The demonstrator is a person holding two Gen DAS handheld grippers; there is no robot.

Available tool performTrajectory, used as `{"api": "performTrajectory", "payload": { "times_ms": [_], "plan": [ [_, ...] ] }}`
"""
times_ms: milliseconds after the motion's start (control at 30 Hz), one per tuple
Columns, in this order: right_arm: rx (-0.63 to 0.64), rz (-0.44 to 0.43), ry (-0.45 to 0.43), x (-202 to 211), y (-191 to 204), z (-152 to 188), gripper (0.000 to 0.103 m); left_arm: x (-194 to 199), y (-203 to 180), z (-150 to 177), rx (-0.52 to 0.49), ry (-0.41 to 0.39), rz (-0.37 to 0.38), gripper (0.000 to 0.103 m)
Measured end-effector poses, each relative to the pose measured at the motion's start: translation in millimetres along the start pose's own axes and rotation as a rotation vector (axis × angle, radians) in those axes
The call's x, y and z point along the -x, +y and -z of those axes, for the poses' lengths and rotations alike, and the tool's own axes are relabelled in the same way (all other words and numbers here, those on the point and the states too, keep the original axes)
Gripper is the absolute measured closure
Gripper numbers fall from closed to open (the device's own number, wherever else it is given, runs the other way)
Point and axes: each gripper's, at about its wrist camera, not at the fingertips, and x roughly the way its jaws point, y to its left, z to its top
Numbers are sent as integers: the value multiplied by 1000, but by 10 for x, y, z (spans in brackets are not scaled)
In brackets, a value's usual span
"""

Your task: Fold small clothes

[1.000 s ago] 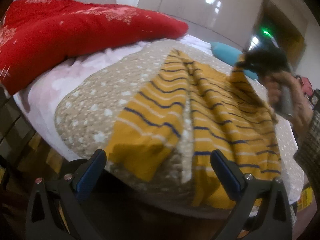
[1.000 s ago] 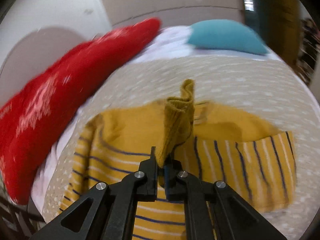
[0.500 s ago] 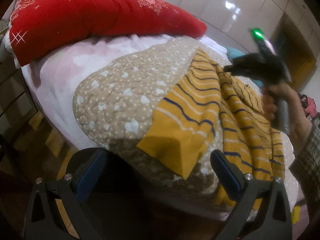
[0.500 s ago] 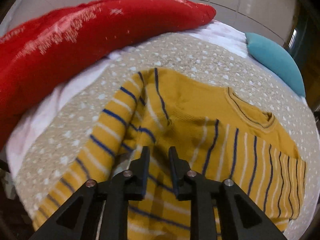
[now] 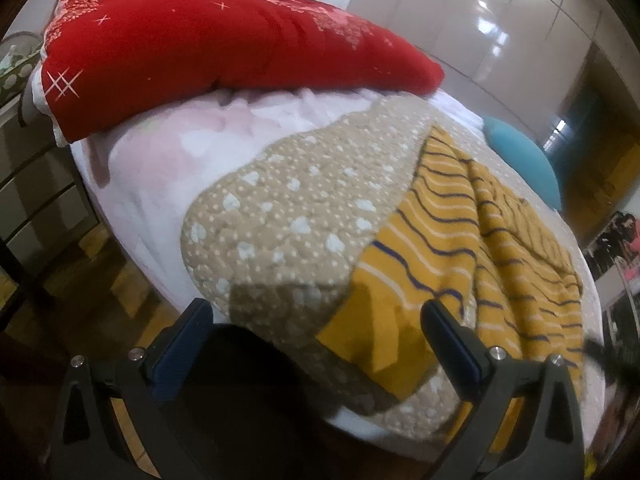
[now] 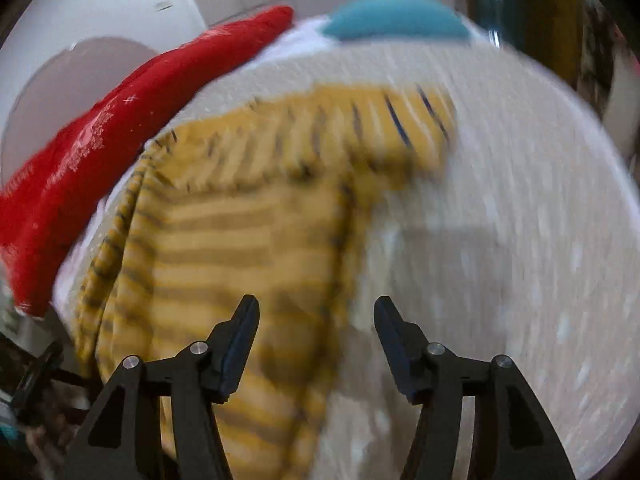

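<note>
A small mustard-yellow sweater with navy and white stripes (image 5: 472,248) lies flat on a beige dotted quilt (image 5: 288,216). One sleeve end (image 5: 380,332) hangs near the quilt's front edge. My left gripper (image 5: 316,320) is open and empty, low at that edge, the sleeve end between its fingers' line. In the blurred right wrist view the sweater (image 6: 240,232) lies below my right gripper (image 6: 316,312), which is open and empty just above the sweater's side edge.
A red quilt (image 5: 208,40) lies rolled along the bed's far left side on a pale pink sheet (image 5: 168,160). A teal pillow (image 5: 524,160) sits at the far end. The floor and a metal shelf frame (image 5: 36,208) are left of the bed.
My right gripper let go of the sweater part it held a second ago, opened wide and swung to the sweater's other side. My left gripper moved left and lower along the bed edge.
</note>
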Motion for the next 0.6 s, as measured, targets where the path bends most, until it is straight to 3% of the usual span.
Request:
{"api": "performTrajectory", "payload": {
  "times_ms": [67,133,167,233,267,333,500,600],
  "plan": [
    [-53,-84,48,-66,-125,268,39,-17,-30,-55,-4,-3,-18,0],
    [-51,-126,25,-67,-62,454,42,-12,-86,-99,-24,-17,-26,0],
    [-37,-143,8,-56,9,511,48,-12,-117,-120,-39,-24,-31,0],
    [0,-176,24,-94,199,593,80,-19,-180,-171,-68,-36,-39,0],
    [18,-186,35,-100,243,615,83,-26,-200,-192,-77,-40,-38,0],
    [42,-173,29,-30,276,646,85,-51,-242,-233,-103,-38,-43,0],
    [-35,-88,-37,281,-116,719,85,-223,-356,-263,-168,5,-21,0],
    [33,-14,-40,340,-110,786,85,-356,-453,-223,-189,52,10,0]
  ]
}}
